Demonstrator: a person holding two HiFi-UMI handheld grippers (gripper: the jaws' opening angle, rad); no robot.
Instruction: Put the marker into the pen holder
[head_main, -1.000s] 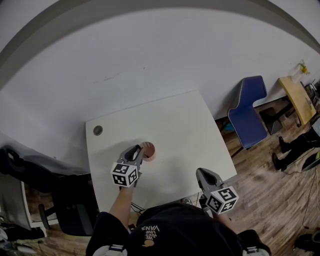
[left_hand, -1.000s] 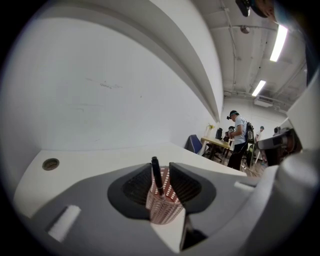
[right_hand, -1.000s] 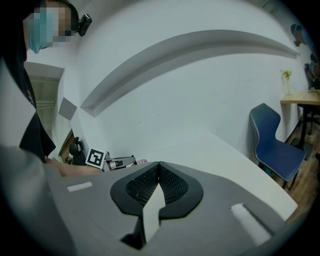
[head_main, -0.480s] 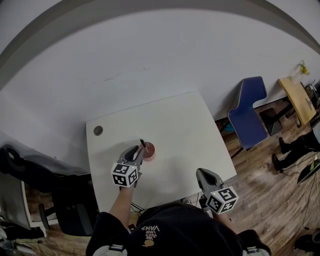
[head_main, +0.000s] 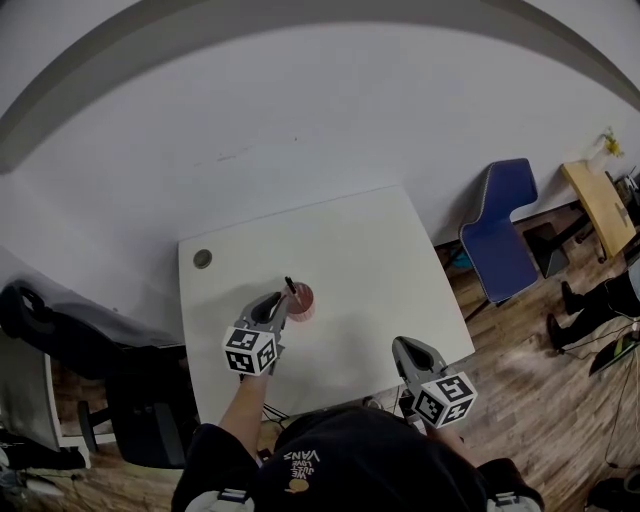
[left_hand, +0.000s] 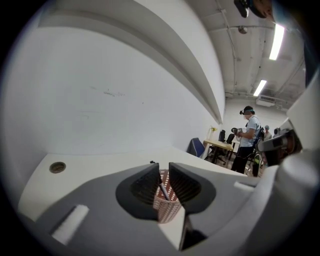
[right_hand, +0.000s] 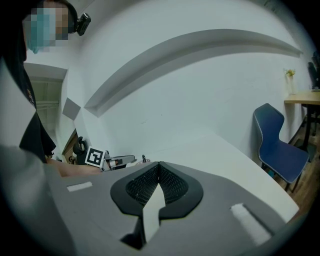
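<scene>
Your left gripper (left_hand: 164, 169), fingers slightly spread, sat at eight o'clock of the pen holder (head_main: 302, 301) with the tilted marker (head_main: 290, 288) inside, while your right gripper (right_hand: 159, 165), at five o'clock, had its fingers pressed together.

The only word that can be read is "VANS". It is in pale letters on the person's black top (head_main: 300, 462), and it looks upside down in the head view. Some smaller print sits just beside it, but it is too small to read. The left tool (head_main: 283, 300) has a marker cube (head_main: 249, 350) and the right tool (head_main: 399, 344) has a second cube (head_main: 445, 398). Both show black and white square patterns, with no letters or numbers. One such pattern also shows in the right gripper view.
</scene>
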